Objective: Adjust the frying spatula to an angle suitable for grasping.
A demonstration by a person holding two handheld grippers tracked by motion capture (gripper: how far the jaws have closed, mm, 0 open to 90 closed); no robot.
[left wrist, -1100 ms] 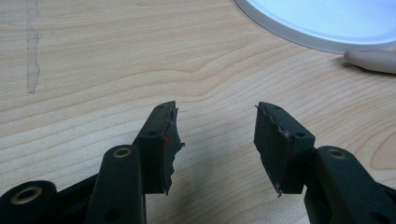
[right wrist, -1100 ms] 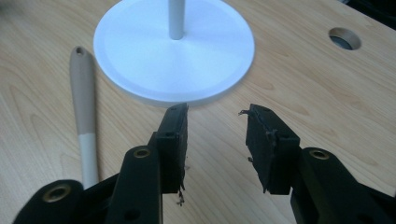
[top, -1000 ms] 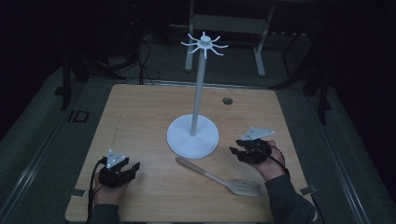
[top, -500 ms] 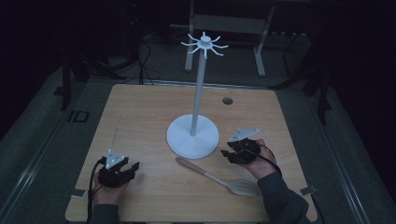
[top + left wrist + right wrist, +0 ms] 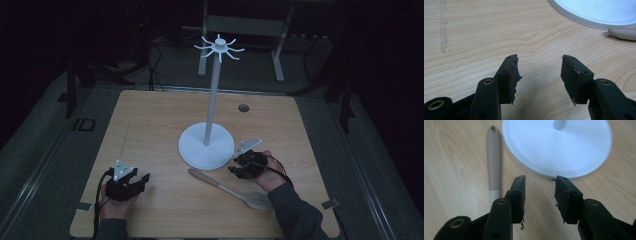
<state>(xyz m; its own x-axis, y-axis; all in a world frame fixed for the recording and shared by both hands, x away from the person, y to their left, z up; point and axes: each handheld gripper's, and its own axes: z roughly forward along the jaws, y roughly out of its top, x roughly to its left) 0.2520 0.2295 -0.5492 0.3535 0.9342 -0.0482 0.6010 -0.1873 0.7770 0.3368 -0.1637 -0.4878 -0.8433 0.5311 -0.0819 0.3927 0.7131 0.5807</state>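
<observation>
High view shows the beige slotted spatula with a slim wooden-looking handle [image 5: 231,189] lying flat on the pale wood-grain tabletop [image 5: 150,125], its long axis running from the handle tip near the white round-based hook stand [image 5: 207,146] out to the blade at the near right. The right tongs [image 5: 240,167] sit just beside the handle, jaws moderately parted and empty, so that hand looks the likelier one for a grasp. The left tongs [image 5: 140,181] rest well apart, wide open, holding nothing.
</observation>
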